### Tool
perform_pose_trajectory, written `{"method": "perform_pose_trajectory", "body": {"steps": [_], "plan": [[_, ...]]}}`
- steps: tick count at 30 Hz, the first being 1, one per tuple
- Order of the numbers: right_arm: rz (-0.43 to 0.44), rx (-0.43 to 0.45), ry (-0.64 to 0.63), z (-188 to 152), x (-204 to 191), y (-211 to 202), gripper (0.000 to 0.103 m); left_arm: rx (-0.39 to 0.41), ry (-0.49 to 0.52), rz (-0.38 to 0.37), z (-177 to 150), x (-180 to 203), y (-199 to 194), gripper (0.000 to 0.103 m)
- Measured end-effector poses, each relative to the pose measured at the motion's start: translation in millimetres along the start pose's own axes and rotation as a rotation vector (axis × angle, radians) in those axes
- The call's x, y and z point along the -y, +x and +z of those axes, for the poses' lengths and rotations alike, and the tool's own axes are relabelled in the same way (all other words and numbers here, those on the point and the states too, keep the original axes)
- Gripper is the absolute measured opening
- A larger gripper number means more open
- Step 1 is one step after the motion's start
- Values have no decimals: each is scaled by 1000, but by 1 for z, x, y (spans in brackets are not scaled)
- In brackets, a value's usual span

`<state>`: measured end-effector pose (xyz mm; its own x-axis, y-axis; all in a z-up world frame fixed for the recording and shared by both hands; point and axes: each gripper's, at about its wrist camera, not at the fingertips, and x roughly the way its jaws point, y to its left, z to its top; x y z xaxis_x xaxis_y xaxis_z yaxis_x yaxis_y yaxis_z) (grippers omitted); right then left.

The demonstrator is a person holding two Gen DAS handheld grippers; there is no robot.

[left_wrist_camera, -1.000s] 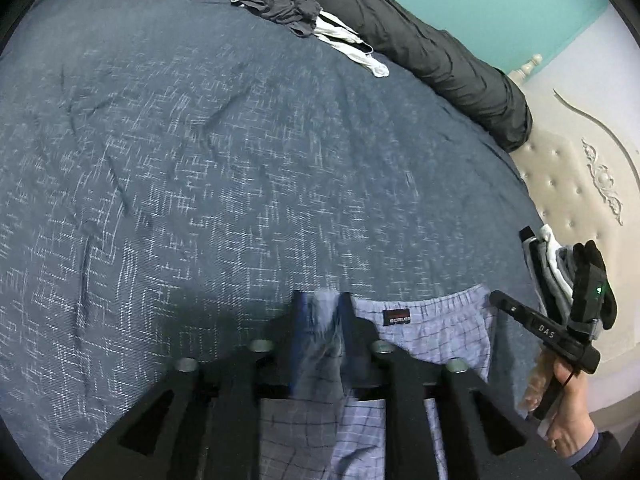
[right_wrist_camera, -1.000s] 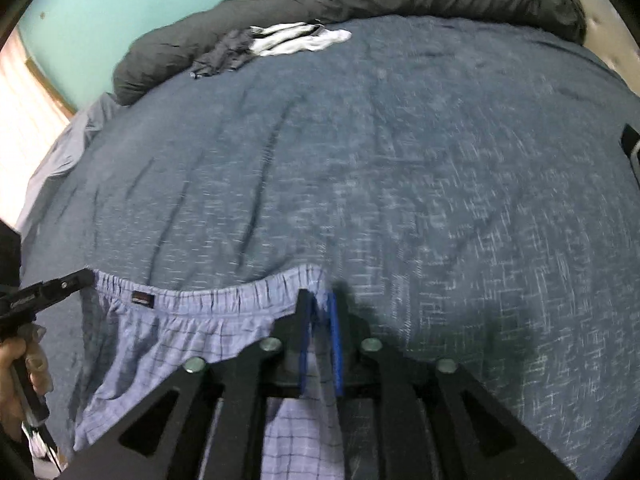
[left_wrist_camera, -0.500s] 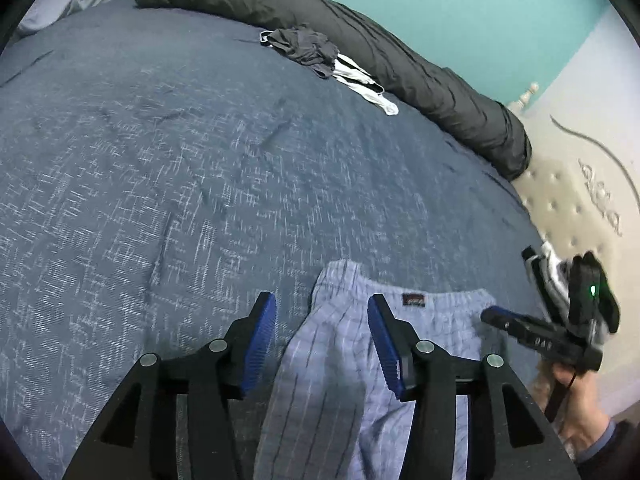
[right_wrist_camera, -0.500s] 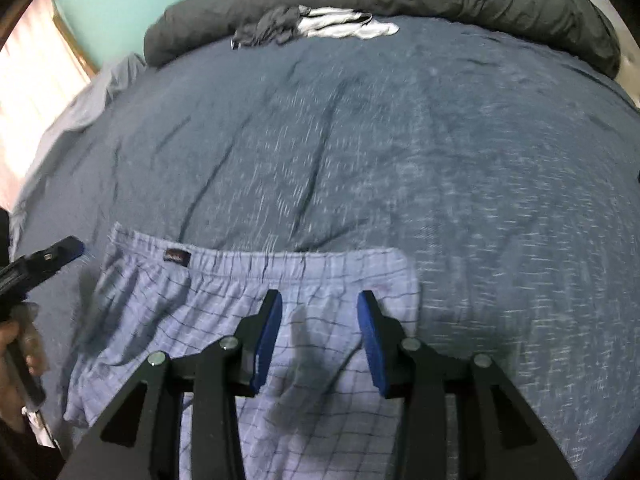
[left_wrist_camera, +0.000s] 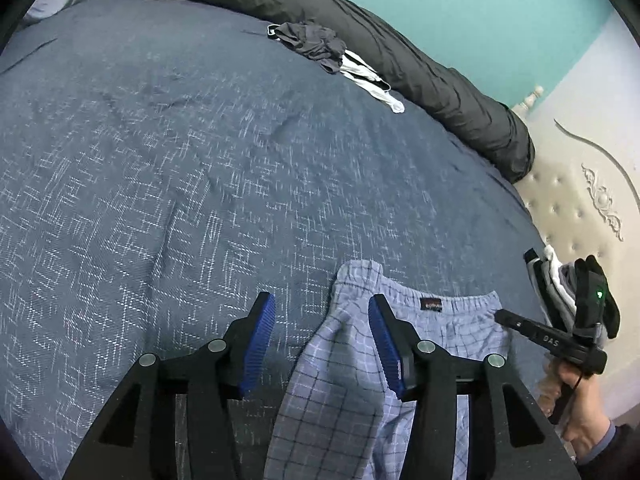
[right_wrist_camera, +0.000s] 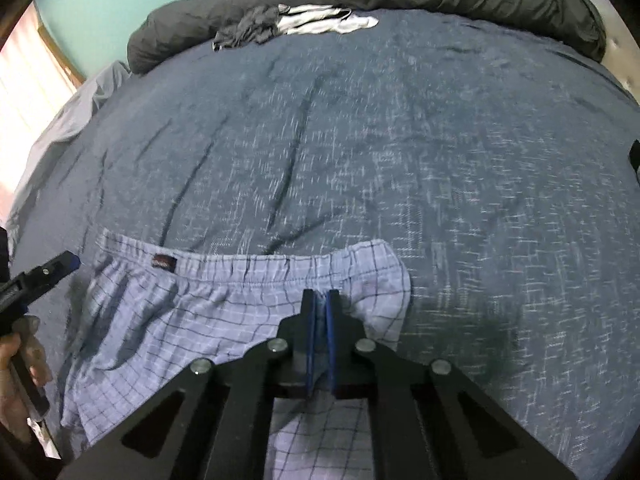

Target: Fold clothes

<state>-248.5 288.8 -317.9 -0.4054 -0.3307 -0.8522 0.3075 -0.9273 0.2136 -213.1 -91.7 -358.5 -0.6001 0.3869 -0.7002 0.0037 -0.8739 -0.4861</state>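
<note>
Light-blue checked shorts lie flat on the dark blue bedspread, waistband away from me with a small dark label. My right gripper is shut just below the waistband near the shorts' right end, with the cloth puckered at its pads. In the left wrist view this gripper shows at the right, held by a hand. My left gripper stands open over the left edge of the shorts, pads clear of the cloth. Its tip shows at the left of the right wrist view.
A rolled black duvet runs along the far edge of the bed, with dark and white garments piled against it. A cream tufted headboard rises on the right, and folded clothes rest beside it. Pale sheet hangs off the left.
Both grippers let go of the waistband they pinched a second ago and opened. The shorts settled flat. The right gripper has since shut on the cloth; the left stays open.
</note>
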Motion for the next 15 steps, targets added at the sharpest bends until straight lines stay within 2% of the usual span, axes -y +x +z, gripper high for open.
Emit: {"method": "perform_pose_trajectory", "body": {"steps": [3, 5, 8, 12, 15], "plan": [[15, 8, 2, -1, 5, -8, 4, -6, -14, 0, 0, -3, 2, 53], [30, -23, 6, -1, 7, -3, 4, -11, -23, -1, 1, -4, 6, 53], [32, -31, 11, -2, 11, 0, 5, -10, -21, -2, 2, -2, 7, 53], [79, -49, 57, -4, 8, 10, 8, -7, -21, -7, 3, -3, 4, 54], [58, -40, 34, -10, 2, 7, 8, -8, -23, -8, 3, -5, 4, 54]]}}
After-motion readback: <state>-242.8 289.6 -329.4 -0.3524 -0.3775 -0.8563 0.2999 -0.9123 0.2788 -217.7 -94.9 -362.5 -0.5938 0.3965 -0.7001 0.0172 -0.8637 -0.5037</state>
